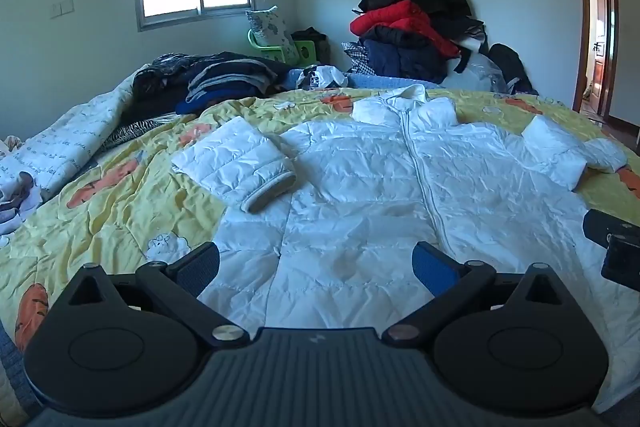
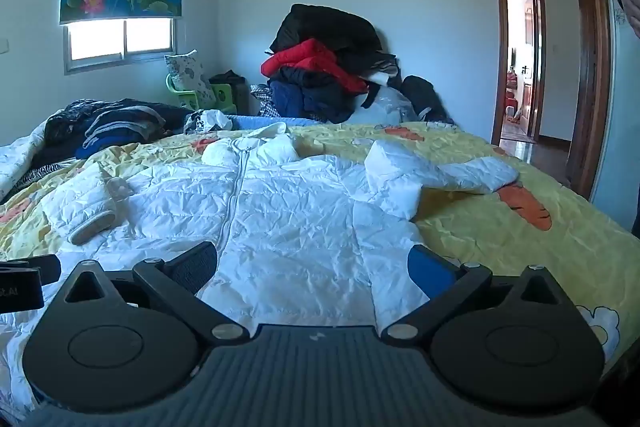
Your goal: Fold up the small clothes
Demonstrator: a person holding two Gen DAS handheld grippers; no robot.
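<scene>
A white quilted puffer jacket (image 1: 360, 179) lay flat, front up and zipped, collar at the far end, just ahead of the left gripper (image 1: 316, 267). Both sleeves were folded in over its chest.

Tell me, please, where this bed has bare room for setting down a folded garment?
Bare yellow carrot-print quilt lies right of the white quilted jacket, and also left of its folded sleeve. The far-left corner is crowded with dark folded clothes.
</scene>
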